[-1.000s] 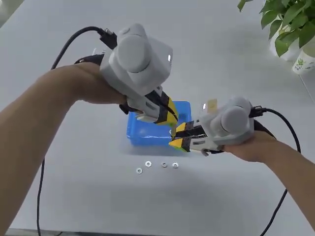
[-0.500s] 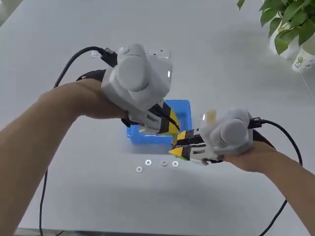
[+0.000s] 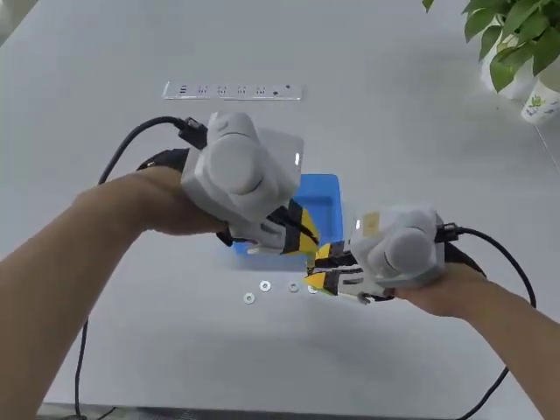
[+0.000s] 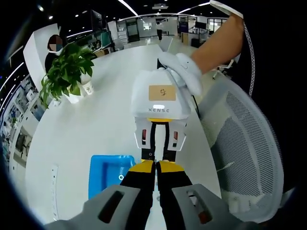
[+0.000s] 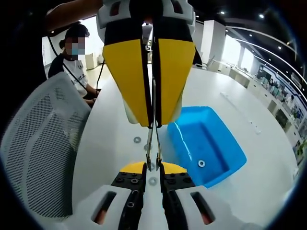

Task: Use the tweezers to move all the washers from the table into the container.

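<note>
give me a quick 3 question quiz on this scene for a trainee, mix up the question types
1. True or false: the container is red.
2. How many washers lie in the container? A none, B one, C five.
3. Fill in: the left hand-held gripper grips the ___.
Key: 1 false; 2 B; 3 tweezers.

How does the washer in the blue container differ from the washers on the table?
The washer in the container lies on the blue container floor, walled in; the washers on the table lie on bare white table. The washer in the container is alone; the washers on the table form a loose row of at least three. Both are small flat rings.
</note>
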A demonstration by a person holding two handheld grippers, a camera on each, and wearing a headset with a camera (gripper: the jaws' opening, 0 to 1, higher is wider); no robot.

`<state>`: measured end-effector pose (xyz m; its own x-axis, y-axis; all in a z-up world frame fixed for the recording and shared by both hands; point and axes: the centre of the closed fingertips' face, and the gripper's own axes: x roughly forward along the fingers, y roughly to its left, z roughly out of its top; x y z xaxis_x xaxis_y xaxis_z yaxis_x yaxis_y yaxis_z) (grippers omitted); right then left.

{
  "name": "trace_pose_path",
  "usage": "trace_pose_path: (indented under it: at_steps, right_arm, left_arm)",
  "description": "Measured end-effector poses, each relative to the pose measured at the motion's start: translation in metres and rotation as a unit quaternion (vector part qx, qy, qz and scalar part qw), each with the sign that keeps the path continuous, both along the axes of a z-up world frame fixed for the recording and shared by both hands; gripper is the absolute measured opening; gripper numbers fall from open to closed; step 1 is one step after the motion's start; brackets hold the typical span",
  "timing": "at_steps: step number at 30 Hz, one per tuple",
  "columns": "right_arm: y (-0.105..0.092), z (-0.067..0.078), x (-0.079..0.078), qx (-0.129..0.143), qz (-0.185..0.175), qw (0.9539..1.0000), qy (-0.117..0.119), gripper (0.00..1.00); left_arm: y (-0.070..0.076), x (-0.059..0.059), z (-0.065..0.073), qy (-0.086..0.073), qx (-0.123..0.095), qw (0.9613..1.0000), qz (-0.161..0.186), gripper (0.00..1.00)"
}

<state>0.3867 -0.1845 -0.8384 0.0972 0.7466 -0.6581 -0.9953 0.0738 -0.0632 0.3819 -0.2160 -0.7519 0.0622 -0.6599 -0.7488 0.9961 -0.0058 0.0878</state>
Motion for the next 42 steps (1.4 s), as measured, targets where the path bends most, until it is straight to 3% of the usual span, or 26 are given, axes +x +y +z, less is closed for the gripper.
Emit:
trace_pose_path:
  at_steps: [23, 35, 42]
  right_arm:
    - [-0.006, -0.020, -0.004, -0.013, -0.011, 0.9998, 0.008, 0.13]
    - [-0.007, -0.020, -0.003, -0.011, -0.016, 0.9998, 0.006, 0.12]
    - [-0.005, -0.019, -0.004, -0.003, -0.019, 0.9998, 0.010, 0.12]
  left_arm:
    - [-0.002, -0.003, -0.023, 0.013, -0.011, 0.9999, 0.001, 0.05]
    - [0.000, -0.002, -0.026, 0.016, -0.013, 0.9998, 0.002, 0.05]
    - [-0.005, -0.002, -0.023, 0.022, -0.032, 0.9992, 0.004, 0.05]
